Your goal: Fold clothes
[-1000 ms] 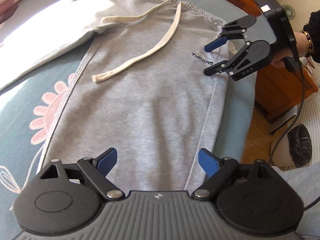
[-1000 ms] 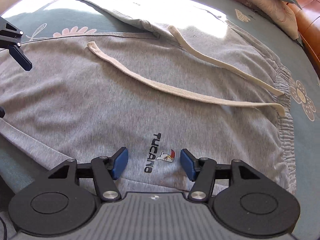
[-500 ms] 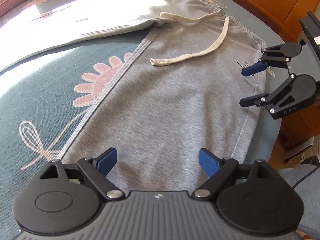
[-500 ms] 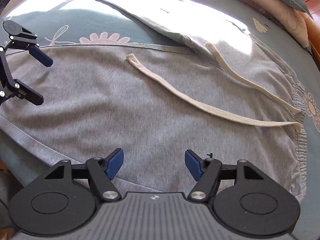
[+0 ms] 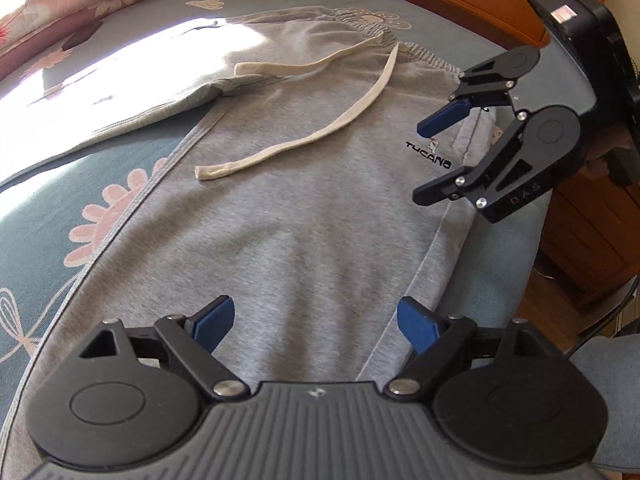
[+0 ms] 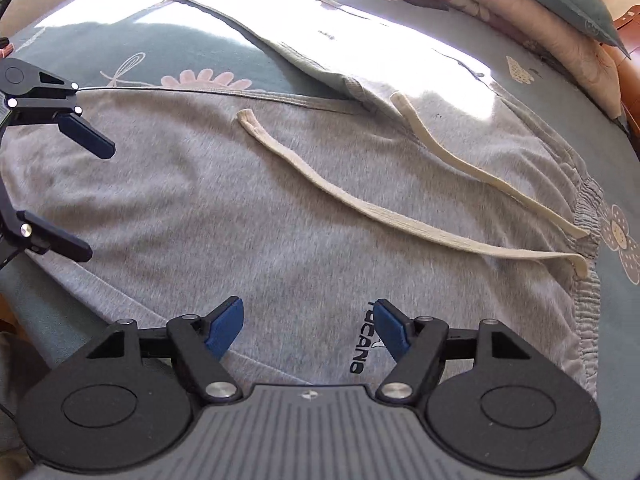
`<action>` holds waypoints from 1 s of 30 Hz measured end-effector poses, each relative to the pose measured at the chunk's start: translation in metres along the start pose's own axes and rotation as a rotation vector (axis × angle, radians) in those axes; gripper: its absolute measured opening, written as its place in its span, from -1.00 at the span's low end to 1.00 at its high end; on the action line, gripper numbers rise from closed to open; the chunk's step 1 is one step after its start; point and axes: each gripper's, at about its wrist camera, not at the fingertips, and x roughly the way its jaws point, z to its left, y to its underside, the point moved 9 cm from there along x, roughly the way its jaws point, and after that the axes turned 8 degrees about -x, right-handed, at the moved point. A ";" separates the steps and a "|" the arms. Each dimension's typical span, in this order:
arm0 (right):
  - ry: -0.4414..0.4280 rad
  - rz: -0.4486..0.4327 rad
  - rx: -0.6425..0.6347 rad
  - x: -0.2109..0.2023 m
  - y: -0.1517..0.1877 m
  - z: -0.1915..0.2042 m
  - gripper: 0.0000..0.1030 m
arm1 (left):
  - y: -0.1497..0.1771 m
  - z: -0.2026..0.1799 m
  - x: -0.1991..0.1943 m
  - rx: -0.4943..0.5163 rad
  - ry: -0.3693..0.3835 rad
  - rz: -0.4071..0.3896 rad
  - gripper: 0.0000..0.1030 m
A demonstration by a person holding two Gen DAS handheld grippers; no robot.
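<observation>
Grey sweatpants (image 5: 304, 208) lie flat on the bed, one leg near me, the other splayed into the sunlight. A cream drawstring (image 5: 320, 140) trails across the front from the elastic waistband. My left gripper (image 5: 316, 316) hovers open over the near leg, with only cloth below its blue pads. My right gripper (image 5: 422, 164) hangs at the pants' outer edge by the black logo (image 5: 430, 156). In the right wrist view that right gripper (image 6: 310, 318) has its jaws opening above the sweatpants (image 6: 240, 216), with nothing pinched. The left gripper (image 6: 94, 203) shows open at the left there.
The teal floral bedsheet (image 5: 100, 200) spreads under the pants. Folded quilts and pillows (image 6: 540, 12) are stacked along the far side. The bed's edge drops off beside the right gripper, with wooden furniture (image 5: 580, 240) and floor beyond.
The left gripper swung down the leg and has come back toward the waist and logo. The right gripper shifted slightly, and its jaws stand a little wider than a second ago.
</observation>
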 end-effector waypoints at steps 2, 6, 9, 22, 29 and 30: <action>-0.012 0.010 -0.020 0.009 0.005 -0.006 0.47 | 0.006 -0.013 0.009 -0.044 -0.020 0.007 0.71; -0.073 0.010 -0.016 0.008 0.033 -0.010 0.55 | 0.031 -0.034 0.023 -0.134 -0.094 0.035 0.81; -0.121 0.008 -0.023 0.001 0.051 -0.012 0.61 | 0.039 -0.054 0.022 -0.147 -0.105 0.072 0.85; -0.091 0.030 0.029 0.020 0.021 -0.040 0.60 | 0.026 -0.025 0.021 -0.327 -0.194 0.068 0.84; -0.118 0.115 0.159 0.019 0.042 -0.043 0.91 | 0.029 -0.038 0.011 -0.371 -0.152 0.128 0.84; -0.120 0.123 0.163 0.020 0.042 -0.042 0.94 | 0.023 -0.038 0.009 -0.370 -0.147 0.118 0.84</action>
